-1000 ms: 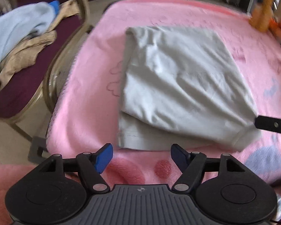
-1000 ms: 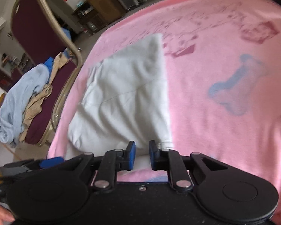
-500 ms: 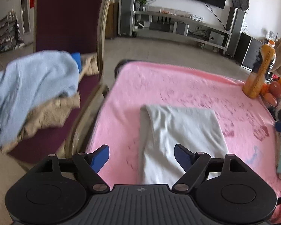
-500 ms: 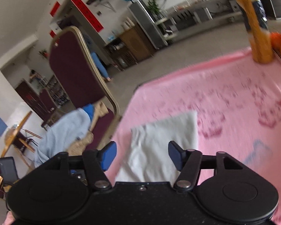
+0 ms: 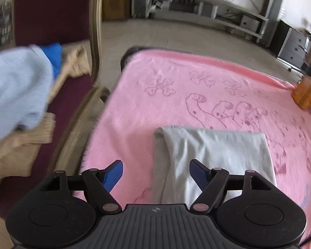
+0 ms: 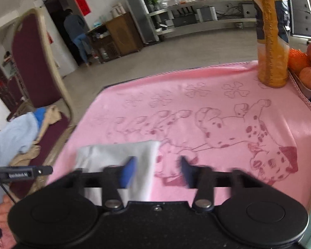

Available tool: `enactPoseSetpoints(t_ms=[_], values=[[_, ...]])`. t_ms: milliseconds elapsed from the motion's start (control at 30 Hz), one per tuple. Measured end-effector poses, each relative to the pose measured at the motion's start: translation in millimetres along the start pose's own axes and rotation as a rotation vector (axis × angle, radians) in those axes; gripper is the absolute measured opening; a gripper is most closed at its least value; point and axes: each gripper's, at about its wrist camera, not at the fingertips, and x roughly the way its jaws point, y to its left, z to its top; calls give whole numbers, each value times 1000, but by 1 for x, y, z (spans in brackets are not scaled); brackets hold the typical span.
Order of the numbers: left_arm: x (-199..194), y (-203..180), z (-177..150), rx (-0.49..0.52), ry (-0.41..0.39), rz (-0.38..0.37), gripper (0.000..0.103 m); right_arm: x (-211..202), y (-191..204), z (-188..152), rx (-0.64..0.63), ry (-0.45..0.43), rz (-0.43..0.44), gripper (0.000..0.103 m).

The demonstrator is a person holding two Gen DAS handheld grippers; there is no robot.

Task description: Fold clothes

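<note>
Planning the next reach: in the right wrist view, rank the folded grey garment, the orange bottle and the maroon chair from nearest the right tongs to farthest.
1. Folded grey garment, just ahead of the right tongs, left.
2. Orange bottle, far right on the pink blanket.
3. Maroon chair, left, off the blanket.

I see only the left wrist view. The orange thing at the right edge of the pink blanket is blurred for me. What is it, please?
Observer: In the right wrist view it is a tall orange bottle, standing upright at the far corner of the blanket.
Operator: Is anything next to it?
Observer: Yes, oranges lie just to its right.
Operator: Does the other gripper hold anything?
Observer: No. The right gripper has just been closing its jaws, but nothing is between them. The folded grey garment lies flat on the blanket.
</note>
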Motion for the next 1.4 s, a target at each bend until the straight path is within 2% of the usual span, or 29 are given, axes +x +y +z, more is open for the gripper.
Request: enactPoseSetpoints(t_ms=[100, 200, 267, 367, 467, 500, 533, 567, 600, 633, 767, 800, 833, 900, 967, 1000, 1067, 1133, 1200, 1233, 1267, 1300, 1333, 1367, 1400], values=[[30, 6, 14, -57, 51, -23, 73, 29, -12, 3, 54, 46, 64, 29], [53, 9, 19, -58, 88, -7, 73, 63, -22, 6, 143, 96, 162, 39], [61, 8, 21, -50, 83, -10, 73, 83, -25, 8, 190, 111, 205, 41], [69, 4, 24, -12, 60, -8, 75, 107, -22, 11, 195, 113, 215, 42], [78, -5, 25, 39, 49, -7, 69, 129, -18, 13, 186, 115, 215, 41], [82, -8, 25, 59, 47, -8, 66, 131, -16, 12, 175, 107, 219, 39], [84, -12, 24, 78, 39, -13, 54, 132, -14, 10, 164, 96, 224, 35], [84, -16, 23, 95, 26, -24, 45, 132, -10, 9, 136, 93, 206, 20], [82, -20, 24, 109, 18, -30, 21, 133, -6, 7, 103, 92, 182, 8], [79, -23, 25, 107, 6, -28, 12, 130, -2, 7, 74, 83, 165, 7], [68, -29, 36, 44, -62, -18, 12, 101, 11, 19, 41, -19, 167, 6], [70, -29, 38, 32, -67, -8, 14, 94, 14, 22, 17, -41, 163, 6], [73, -30, 40, 20, -73, 1, 20, 90, 17, 23, -10, -56, 149, 6], [75, -32, 40, 28, -80, 41, 21, 95, 17, 22, -40, -49, 101, 13], [71, -31, 37, 65, -91, 89, 27, 105, 9, 21, -31, -10, 33, 22], [65, -28, 37, 67, -100, 104, 35, 106, 3, 22, -7, 14, 15, 24], [47, -18, 36, 30, -123, 122, 39, 94, -7, 26, 58, 22, 15, 25], [24, -11, 33, -1, -136, 124, 41, 73, -14, 31, 130, 21, 23, 30], [-2, -9, 25, -6, -145, 137, 50, 44, -18, 31, 201, 29, 62, 36], [-17, -9, 17, -3, -151, 143, 54, 29, -19, 31, 251, 36, 112, 37], [-31, -8, 7, -6, -171, 124, 55, 14, -21, 29, 312, 38, 202, 40], [-45, -6, -4, -11, -188, 102, 60, -1, -22, 24, 368, 31, 304, 45], [-57, -2, -16, -24, -192, 63, 60, -14, -23, 16, 408, 18, 383, 49], [-66, 1, -27, -45, -185, 13, 60, -27, -22, 7, 445, 4, 455, 57], [-71, 4, -36, -64, -163, -37, 58, -33, -21, -1, 464, 2, 487, 63]])
